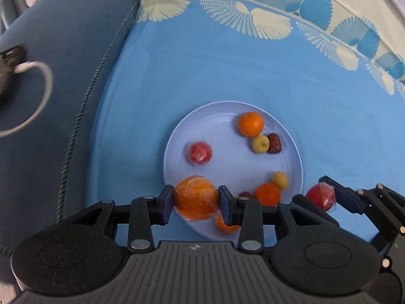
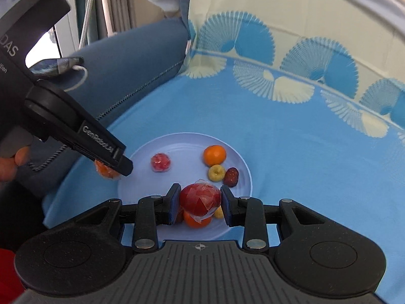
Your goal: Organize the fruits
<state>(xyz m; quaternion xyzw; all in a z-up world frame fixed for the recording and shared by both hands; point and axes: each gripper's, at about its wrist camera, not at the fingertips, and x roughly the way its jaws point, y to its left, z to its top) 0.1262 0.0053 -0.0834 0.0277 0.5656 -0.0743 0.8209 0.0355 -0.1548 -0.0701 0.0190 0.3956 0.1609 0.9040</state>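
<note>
A pale blue plate [image 1: 291, 157] lies on a blue cloth and holds several fruits: an orange [image 1: 250, 124], a small yellow fruit [image 1: 260, 144], a dark red date [image 1: 274, 143] and a wrapped red fruit [image 1: 200, 152]. My left gripper [image 1: 196, 201] is shut on a large wrapped orange [image 1: 196, 197] above the plate's near left rim. My right gripper [image 2: 200, 202] is shut on a wrapped red apple [image 2: 200, 198] above the plate's [image 2: 141, 157] near side; it also shows in the left wrist view [image 1: 321, 196]. Under it lie an orange [image 2: 197, 221] and a yellow fruit [image 2: 219, 212].
A dark blue cushion [image 1: 63, 50] with a zipper borders the cloth on the left. A white cord loop [image 1: 38, 96] lies on it. A cream band with blue fan patterns [image 1: 278, 7] runs along the cloth's far side.
</note>
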